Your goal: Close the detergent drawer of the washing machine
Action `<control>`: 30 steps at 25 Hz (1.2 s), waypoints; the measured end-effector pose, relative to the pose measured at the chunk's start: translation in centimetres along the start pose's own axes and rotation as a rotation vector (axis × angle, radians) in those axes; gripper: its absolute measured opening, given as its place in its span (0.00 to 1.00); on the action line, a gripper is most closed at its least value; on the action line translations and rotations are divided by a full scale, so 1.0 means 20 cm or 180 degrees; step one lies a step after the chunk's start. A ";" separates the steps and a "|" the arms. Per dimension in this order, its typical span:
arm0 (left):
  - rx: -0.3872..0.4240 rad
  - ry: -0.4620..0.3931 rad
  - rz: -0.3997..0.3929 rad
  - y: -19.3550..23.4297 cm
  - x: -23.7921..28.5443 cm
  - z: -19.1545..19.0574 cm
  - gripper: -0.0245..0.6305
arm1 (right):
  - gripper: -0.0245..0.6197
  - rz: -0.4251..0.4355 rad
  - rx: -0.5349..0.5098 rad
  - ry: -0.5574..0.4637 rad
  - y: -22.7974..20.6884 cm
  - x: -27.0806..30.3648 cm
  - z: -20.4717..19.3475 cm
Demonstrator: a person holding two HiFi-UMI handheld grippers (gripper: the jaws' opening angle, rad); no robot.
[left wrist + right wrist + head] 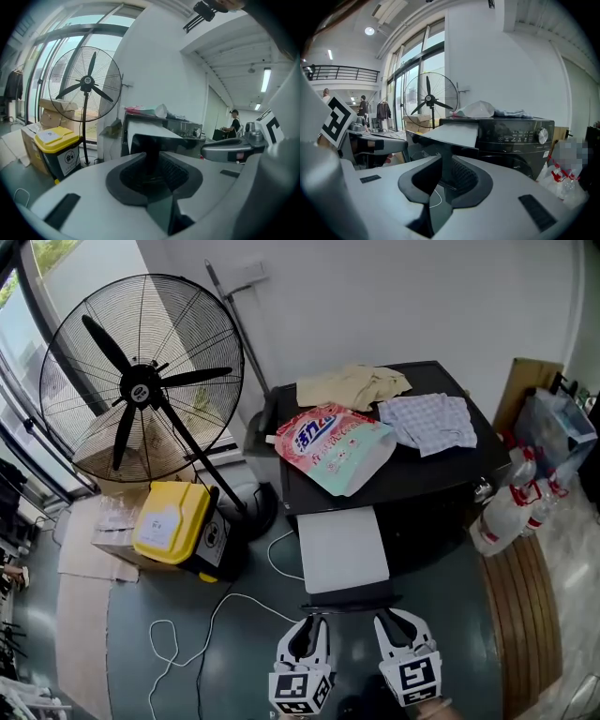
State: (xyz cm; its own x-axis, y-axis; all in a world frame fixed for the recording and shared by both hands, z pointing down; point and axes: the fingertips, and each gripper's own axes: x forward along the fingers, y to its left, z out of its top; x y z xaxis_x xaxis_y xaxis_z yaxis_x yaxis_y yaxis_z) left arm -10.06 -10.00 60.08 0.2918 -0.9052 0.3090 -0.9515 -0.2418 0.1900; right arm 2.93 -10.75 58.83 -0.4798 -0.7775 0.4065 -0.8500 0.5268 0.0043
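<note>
The black washing machine (pixel 441 474) stands ahead with its detergent drawer (pixel 342 547) pulled far out toward me, grey on top with a black front panel (pixel 349 597). My left gripper (pixel 316 620) and right gripper (pixel 396 615) are side by side just short of that panel, apart from it. In the left gripper view the drawer (pixel 150 129) sits straight ahead of the left gripper (pixel 151 149), whose jaws show a narrow gap with nothing in it. The right gripper (pixel 446 164) also faces the drawer (pixel 452 133), its jaws slightly apart and empty. The control panel (pixel 520 136) lies to the right.
On the machine's top lie a pink detergent bag (pixel 333 446), a beige cloth (pixel 352 385) and a checked cloth (pixel 431 421). A large floor fan (pixel 141 385) and a yellow-lidded bin (pixel 172 521) stand at left. A white cable (pixel 216 615) runs across the floor. Spray bottles (pixel 506 512) stand at right.
</note>
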 end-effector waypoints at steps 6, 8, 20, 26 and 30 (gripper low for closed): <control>0.0011 0.0032 0.0039 0.03 0.04 -0.02 0.19 | 0.18 -0.0023 0.0046 0.0040 -0.02 0.05 -0.04; 0.0007 0.0017 0.0066 0.03 0.06 -0.01 0.19 | 0.19 -0.0032 0.0051 0.0041 -0.03 0.06 -0.03; -0.0025 -0.0006 0.0235 0.05 0.07 0.00 0.18 | 0.13 -0.0037 0.0037 0.0016 -0.05 0.06 -0.03; -0.0014 -0.0015 0.0330 0.05 0.08 0.00 0.18 | 0.12 0.0011 0.0036 -0.0007 -0.06 0.07 -0.03; 0.0000 -0.0017 0.0382 0.05 0.07 0.00 0.18 | 0.11 0.0035 0.0011 -0.0003 -0.06 0.07 -0.03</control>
State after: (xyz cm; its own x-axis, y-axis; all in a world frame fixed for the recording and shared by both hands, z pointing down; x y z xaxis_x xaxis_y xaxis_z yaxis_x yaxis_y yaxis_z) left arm -10.57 -11.59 60.72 0.1754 -0.9295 0.3245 -0.9796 -0.1317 0.1521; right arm 3.44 -12.21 59.94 -0.4894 -0.7719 0.4058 -0.8454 0.5341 -0.0035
